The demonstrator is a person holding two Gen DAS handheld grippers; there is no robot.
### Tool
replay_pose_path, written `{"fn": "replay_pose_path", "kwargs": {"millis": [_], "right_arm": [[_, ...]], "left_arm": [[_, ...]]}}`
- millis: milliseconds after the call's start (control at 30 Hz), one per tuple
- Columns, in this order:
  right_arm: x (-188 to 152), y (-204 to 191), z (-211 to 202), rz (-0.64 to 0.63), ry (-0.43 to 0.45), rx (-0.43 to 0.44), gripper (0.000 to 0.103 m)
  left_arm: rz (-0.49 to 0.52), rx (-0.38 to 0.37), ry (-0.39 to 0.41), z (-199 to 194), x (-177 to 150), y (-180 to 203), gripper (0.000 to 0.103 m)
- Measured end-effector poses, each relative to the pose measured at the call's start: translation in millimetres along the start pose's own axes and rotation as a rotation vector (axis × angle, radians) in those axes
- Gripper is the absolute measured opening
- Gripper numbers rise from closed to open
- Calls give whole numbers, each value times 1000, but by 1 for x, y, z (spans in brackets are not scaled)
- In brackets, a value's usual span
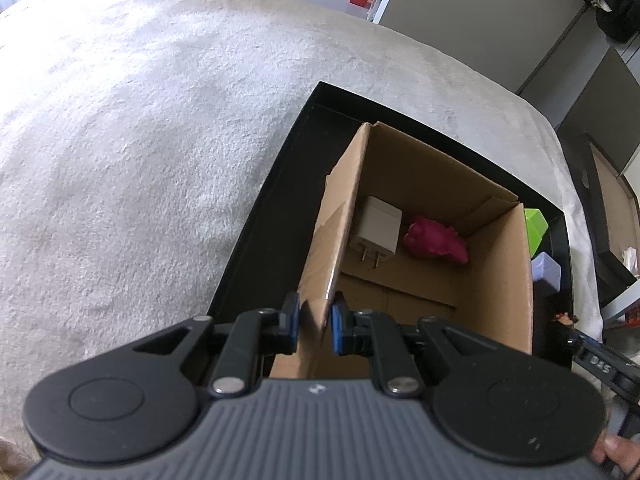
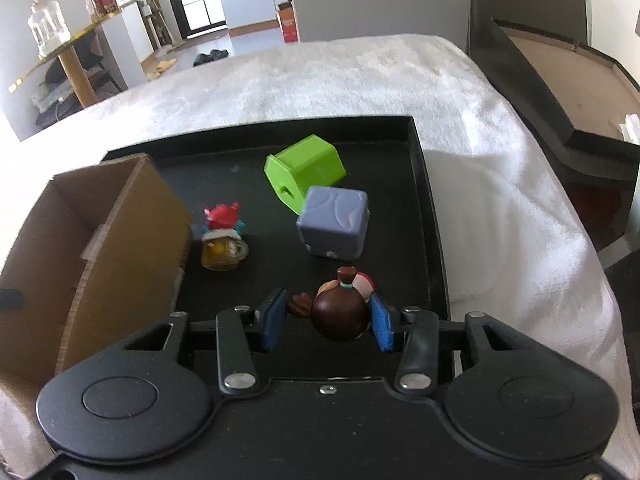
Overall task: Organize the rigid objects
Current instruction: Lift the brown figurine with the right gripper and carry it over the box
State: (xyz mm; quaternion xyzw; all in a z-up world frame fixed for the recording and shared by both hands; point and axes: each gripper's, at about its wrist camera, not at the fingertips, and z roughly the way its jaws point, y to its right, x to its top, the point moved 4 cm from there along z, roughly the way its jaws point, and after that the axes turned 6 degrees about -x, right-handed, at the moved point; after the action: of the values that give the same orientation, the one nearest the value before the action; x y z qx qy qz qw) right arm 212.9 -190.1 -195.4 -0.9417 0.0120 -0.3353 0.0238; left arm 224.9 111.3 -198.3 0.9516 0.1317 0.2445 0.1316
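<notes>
The brown-headed figurine [image 2: 340, 312] sits between the blue pads of the right hand-held gripper [image 2: 326, 320]. The right pad touches it; a gap shows beside the left pad, so how firm the grip is cannot be told for sure, though the jaws stand narrow around it. It hangs over the near edge of the black tray [image 2: 420, 200], at 6 o'clock from the grey-blue cube [image 2: 334, 224]. The green block [image 2: 304, 168] lies on its side at 11 o'clock from the cube, touching it. A small red-topped toy [image 2: 222, 240] stands at 9 o'clock from the cube, just beside the cardboard box [image 2: 120, 220].

The left hand-held gripper [image 1: 316, 320] is nearly closed, pinching the near wall of the box to steady it. Inside lie a white charger [image 1: 378, 228] and a pink toy [image 1: 434, 240] at its 3 o'clock. The tray rests on a pale plush-covered surface [image 1: 140, 140].

The step in hand looks like carrying the figurine from the tray to the box. The next move calls for swinging it toward 9 o'clock, clearing the box's tall wall, and letting go over the bare floor nearer than the charger, while the left keeps the box from tipping.
</notes>
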Motion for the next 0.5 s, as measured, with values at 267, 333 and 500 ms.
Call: {"fn": "replay_pose_path", "kwargs": {"millis": [267,333,500], "right_arm": [[13,-11,-24,-11,39,29,44],[18,-14,-29,-19,47,31,44],[26,-23,-37,-38,66,42,44]], "left_arm": [[-4,14,5,0,-1,2,15],[-3,17,5,0,-1,3,15],[-8,21,3,0,-1,2,15]]}}
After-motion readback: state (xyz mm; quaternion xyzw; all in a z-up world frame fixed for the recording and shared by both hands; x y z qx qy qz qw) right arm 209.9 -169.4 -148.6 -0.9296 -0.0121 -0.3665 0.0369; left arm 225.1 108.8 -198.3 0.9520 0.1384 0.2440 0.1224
